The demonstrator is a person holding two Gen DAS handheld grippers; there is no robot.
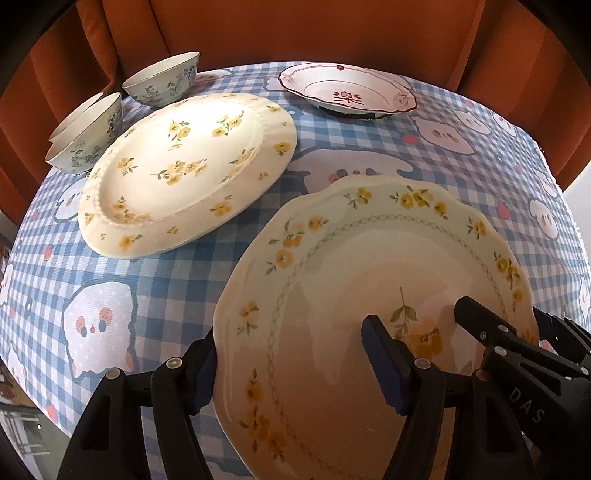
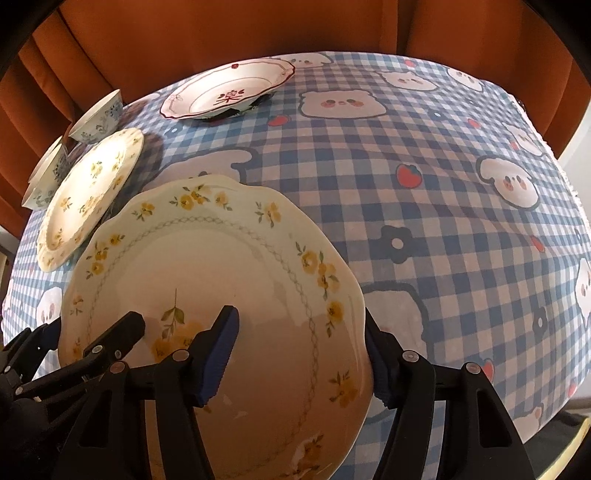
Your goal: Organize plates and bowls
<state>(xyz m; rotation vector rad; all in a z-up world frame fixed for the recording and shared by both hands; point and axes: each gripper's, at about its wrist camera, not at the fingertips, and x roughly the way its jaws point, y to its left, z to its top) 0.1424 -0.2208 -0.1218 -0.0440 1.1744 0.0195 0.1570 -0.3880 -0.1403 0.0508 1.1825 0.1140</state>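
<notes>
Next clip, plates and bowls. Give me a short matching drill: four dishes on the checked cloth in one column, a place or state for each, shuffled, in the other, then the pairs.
Column one:
1. scalloped yellow-flower plate
2. round yellow-flower plate
3. red-rimmed dish
4. blue-patterned bowls

Column two:
A. at the far edge, by the curtain
B. clustered at the far left of the tablecloth
C. its rim between the fingers of the left gripper and the right gripper
D. between the bowls and the gripped plate

Pairs: 1-C, 2-D, 3-A, 4-B
</notes>
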